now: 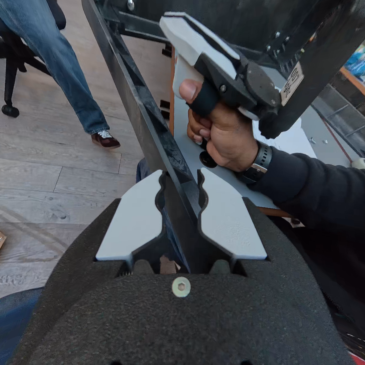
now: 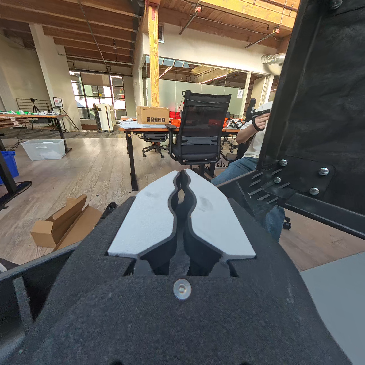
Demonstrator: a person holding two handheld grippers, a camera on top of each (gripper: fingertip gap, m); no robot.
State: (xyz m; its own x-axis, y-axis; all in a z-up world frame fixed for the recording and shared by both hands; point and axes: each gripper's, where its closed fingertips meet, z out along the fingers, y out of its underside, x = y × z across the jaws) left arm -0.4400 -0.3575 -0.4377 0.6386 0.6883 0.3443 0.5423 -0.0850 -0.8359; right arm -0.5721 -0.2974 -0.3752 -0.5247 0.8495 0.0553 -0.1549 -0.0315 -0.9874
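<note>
A big room with a wood floor [image 2: 94, 173], desks and a wood ceiling lies all around. A black chair [image 2: 199, 134] stands by an orange-edged desk [image 2: 138, 129] with a brown box [image 2: 153, 114] on it. An open cardboard box [image 2: 65, 223] lies on the floor.

The left gripper [image 1: 180, 173] has its two grey fingers [image 1: 136, 217] spread a little, with a long black bar [image 1: 150, 122] between them. The bar looks pinched, touching the fingers on both sides. The bar is long and thin. It runs from the fingers up and away to the left, leaning.

The right gripper [image 2: 182, 171] has its fingers [image 2: 150, 215] pressed almost together with nothing seen between them. In the left wrist view a hand [image 1: 223, 138] with a black watch [image 1: 258, 164] holds it, up against a black frame [image 1: 316, 69]. A grey tabletop [image 1: 185, 142] lies under the hand.

A person in blue jeans [image 1: 59, 65] stands on the floor to the left.
</note>
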